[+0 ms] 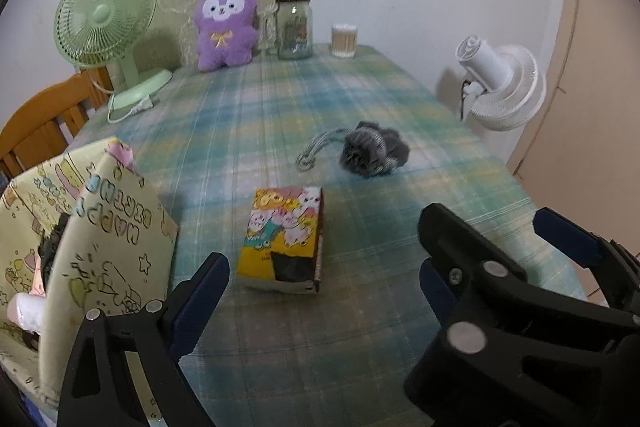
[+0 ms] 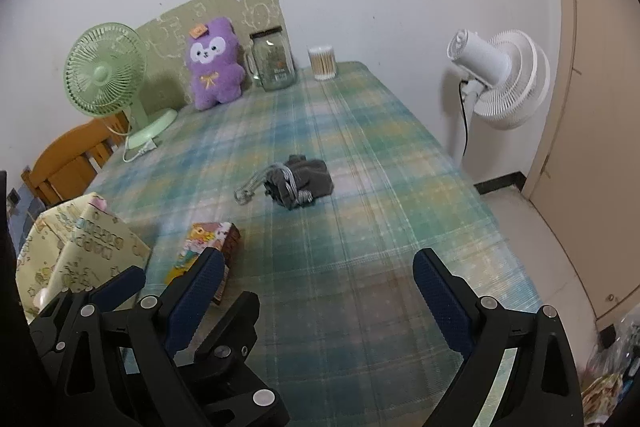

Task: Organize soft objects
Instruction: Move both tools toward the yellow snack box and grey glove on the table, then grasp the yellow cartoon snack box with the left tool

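Both tongs hovered low over the near end of the desk [image 2: 360, 131], side by side and pointing toward the far wall. The left tongs [image 1: 324, 275] stood spread wide, pinching nothing, with the cartoon-printed box [image 1: 286, 239] lying on the plaid cloth between and just ahead of the blue pads [image 1: 200, 299]. The right tongs [image 2: 316, 287] were likewise spread and empty, above bare cloth.

The grey mesh bath sponge [image 2: 300, 183], with its looped cord [image 2: 252, 187] trailing to the left, lay on the desk near the middle, well apart from both tongs. The purple plush toy [image 1: 226, 23] sat upright at the far edge against the wall. Just beside it stood a glass jar [image 1: 295, 27] with a dark lid, its contents too blurred to tell, and farther right a clear cup of cotton swabs [image 1: 344, 41].

A cream bag printed "HAPPY BIRTHDAY" [image 1: 80, 235] stood at the near left, with something pink at its lower edge. A green desk fan [image 1: 106, 15] stood at the far left; a white fan [image 1: 504, 83] stood off the desk to the right
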A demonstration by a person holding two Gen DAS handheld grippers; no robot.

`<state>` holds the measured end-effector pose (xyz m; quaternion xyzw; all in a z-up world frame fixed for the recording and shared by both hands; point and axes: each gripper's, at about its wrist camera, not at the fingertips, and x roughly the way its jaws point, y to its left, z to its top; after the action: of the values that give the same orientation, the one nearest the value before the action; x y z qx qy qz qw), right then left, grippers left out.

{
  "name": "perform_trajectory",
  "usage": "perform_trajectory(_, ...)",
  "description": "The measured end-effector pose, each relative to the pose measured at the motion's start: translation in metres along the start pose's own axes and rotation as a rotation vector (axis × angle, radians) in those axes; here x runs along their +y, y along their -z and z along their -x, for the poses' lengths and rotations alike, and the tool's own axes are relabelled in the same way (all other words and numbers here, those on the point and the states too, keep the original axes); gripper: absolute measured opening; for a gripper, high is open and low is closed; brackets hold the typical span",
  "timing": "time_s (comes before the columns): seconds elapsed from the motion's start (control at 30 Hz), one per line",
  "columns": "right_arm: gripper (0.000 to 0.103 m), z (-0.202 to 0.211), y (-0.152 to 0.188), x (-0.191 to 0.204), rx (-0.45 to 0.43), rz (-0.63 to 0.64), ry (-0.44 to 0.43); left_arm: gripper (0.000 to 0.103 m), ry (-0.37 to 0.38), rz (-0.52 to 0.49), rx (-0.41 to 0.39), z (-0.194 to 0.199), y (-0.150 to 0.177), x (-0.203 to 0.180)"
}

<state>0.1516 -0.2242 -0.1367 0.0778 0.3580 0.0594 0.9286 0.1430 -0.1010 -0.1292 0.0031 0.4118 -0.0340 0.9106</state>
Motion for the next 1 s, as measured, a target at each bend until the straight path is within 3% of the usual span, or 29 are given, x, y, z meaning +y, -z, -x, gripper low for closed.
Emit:
perform_trajectory(0.37, 0.097, -0.028, 0.007, 0.004, 0.059, 0.003, 0.003, 0.097, -0.035, 0.059, 0.084, -0.031, 0.008, 0.015)
perform_trajectory(0.63, 0.097, -0.042, 0.006, 0.006, 0.082, 0.019, 0.014, 0.086, -0.046, 0.058, 0.099, -0.042, 0.007, 0.016)
perform_trajectory(0.73, 0.097, -0.045, 0.004, 0.006, 0.083, 0.021, 0.012, 0.079, -0.043, 0.053, 0.090, -0.043, 0.004, 0.016)
perform_trajectory(0.9, 0.097, -0.050, -0.002, 0.005, 0.081, 0.010, 0.005, 0.054, -0.036, 0.051, 0.082, -0.044, -0.002, 0.014)
perform_trajectory(1.0, 0.096, -0.053, -0.006, 0.004, 0.078, 0.010, 0.007, 0.051, -0.035, 0.049, 0.086, -0.046, -0.005, 0.012)
